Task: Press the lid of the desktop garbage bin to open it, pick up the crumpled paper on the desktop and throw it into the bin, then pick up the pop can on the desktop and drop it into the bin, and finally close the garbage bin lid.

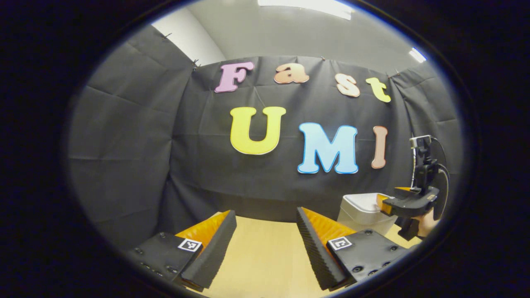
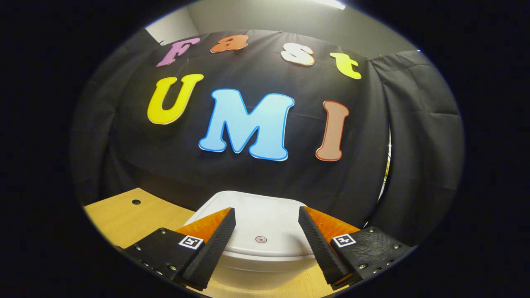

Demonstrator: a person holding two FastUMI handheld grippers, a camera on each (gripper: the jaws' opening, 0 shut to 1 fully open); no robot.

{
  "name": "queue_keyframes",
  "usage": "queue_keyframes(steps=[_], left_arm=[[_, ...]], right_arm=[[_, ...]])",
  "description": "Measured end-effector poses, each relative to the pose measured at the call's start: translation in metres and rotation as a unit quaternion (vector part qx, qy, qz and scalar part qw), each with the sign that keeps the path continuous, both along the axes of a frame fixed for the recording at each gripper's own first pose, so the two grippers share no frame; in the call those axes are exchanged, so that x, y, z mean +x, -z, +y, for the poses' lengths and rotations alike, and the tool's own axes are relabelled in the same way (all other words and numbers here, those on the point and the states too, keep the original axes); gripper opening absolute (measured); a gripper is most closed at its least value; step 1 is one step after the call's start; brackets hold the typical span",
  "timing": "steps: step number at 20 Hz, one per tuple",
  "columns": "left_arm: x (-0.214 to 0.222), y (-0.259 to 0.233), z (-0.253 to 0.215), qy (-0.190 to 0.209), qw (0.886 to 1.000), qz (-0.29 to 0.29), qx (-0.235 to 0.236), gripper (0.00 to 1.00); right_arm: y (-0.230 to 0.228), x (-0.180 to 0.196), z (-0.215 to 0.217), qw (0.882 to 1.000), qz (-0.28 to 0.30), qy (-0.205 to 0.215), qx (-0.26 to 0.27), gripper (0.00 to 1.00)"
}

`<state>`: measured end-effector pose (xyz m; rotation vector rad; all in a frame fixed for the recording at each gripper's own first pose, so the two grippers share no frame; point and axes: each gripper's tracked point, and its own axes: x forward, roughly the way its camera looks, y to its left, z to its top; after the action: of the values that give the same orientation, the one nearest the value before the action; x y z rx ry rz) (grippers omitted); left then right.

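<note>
Spread fingers of the right hand-held gripper [image 2: 267, 242] are seen just above the garbage bin [image 2: 258, 248], nothing grasped between them. Its lid [image 2: 265, 223] appears shut, and a small red mark [image 2: 261, 239] is framed between the fingers. From the left hand-held gripper [image 1: 266, 246], likewise released over bare tabletop [image 1: 265, 256], the right one is seen ahead and to the right, over the bin. The opening press is judged to be in hand; a short downward push on the mark is called for, probably.

We see bright ceiling lights [image 1: 306, 6] glaring at the top of the frame. Focus is sharp centrally; fisheye bending curves the edges.
</note>
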<state>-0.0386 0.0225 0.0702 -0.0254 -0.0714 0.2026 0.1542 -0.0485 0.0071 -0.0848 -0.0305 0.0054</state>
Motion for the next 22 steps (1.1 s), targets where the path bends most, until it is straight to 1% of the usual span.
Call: queue_keyframes(steps=[3,5,8,12,14,18,22], left_arm=[[0.007,0.002,-0.001,0.006,1.000,-0.001,0.000,0.95],[0.014,0.003,-0.001,0.010,1.000,-0.004,0.000,0.95],[0.019,0.000,0.001,0.012,1.000,-0.010,0.006,0.95],[0.026,0.001,-0.005,0.026,1.000,-0.012,0.012,0.95],[0.029,0.000,-0.010,0.031,0.999,-0.014,0.019,0.95],[0.031,0.000,-0.028,0.044,0.999,-0.017,0.014,0.95],[0.029,-0.004,-0.046,0.056,0.998,-0.029,0.027,0.95]], right_arm=[[-0.019,-0.032,0.017,1.000,-0.018,-0.026,0.002,0.98],[-0.024,-0.050,0.022,0.999,-0.014,-0.035,0.011,0.98],[-0.032,-0.079,0.028,0.999,-0.013,-0.040,0.027,0.98],[-0.040,-0.112,0.031,0.998,-0.021,-0.043,0.040,0.97],[-0.041,-0.126,0.034,0.998,-0.024,-0.046,0.044,0.97],[-0.044,-0.150,0.042,0.996,-0.027,-0.067,0.054,0.98],[-0.041,-0.163,0.047,0.995,-0.028,-0.080,0.053,0.97]])
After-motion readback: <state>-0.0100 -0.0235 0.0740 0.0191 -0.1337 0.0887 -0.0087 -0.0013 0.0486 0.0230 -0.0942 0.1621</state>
